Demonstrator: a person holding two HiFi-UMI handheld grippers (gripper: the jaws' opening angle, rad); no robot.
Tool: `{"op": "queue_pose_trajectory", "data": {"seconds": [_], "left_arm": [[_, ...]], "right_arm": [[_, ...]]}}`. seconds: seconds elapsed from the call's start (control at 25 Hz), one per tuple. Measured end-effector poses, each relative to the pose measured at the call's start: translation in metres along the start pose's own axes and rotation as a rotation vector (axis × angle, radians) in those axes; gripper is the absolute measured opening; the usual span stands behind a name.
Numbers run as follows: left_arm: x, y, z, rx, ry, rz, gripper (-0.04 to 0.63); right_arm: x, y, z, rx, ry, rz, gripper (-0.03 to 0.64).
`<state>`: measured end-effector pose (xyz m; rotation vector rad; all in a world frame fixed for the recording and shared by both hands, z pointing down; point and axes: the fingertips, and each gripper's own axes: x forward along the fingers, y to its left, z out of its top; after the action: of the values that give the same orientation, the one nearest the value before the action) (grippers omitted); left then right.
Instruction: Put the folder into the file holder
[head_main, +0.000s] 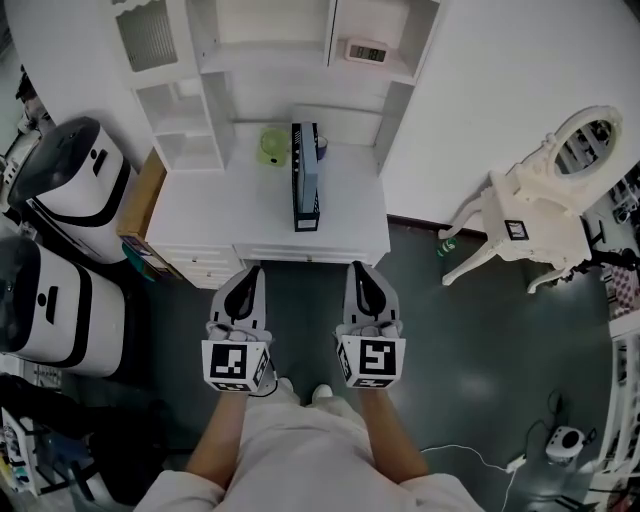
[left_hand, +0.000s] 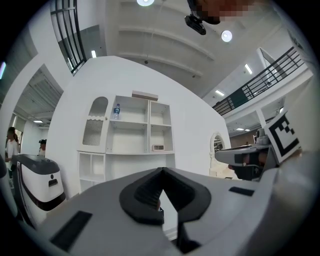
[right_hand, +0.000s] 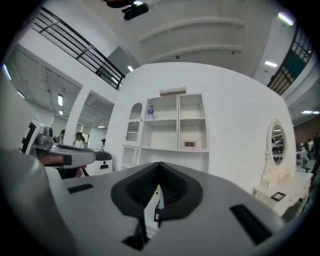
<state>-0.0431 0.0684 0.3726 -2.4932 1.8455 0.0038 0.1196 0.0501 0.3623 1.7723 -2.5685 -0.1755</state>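
We held both grippers low in front of the white desk (head_main: 200, 215), side by side and well short of its front edge, with dark floor under them. The left gripper (head_main: 252, 272) was clenched, its black pads meeting at the tips with nothing caught between them. The right gripper (head_main: 360, 270) was clenched the same way and equally empty.

The dark file holder (head_main: 308, 222) stood upright near the middle of the desktop, its narrow end toward us. A thin upright slab, which we took for the folder (head_main: 303, 160), sat inside it, with a blue edge showing along the holder's right side. We could not tell from above how deep it sat.

A small green object (head_main: 272, 147) stood just behind and to the left of the holder, near the back of the desk. Open white shelving (head_main: 185, 120) rose over the desk, and a small digital clock (head_main: 367, 50) rested on an upper shelf to the right. An ornate white chair (head_main: 530, 225) lay tipped over on the floor well to the right. Two white-and-black machines (head_main: 70, 185) stood on the left
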Motion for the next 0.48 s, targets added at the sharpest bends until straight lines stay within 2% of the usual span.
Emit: {"op": "queue_pose_trajectory", "data": {"seconds": [0.24, 0.48], "left_arm": [[0.001, -0.029, -0.003, 0.015, 0.013, -0.017, -0.008], [0.008, -0.03, 0.002, 0.054, 0.004, -0.016, -0.008]], "right_arm": [[-0.011, -0.011, -0.009, -0.003, 0.014, 0.012, -0.003], [-0.013, -0.014, -0.006, -0.001, -0.011, 0.02, -0.003]]}}
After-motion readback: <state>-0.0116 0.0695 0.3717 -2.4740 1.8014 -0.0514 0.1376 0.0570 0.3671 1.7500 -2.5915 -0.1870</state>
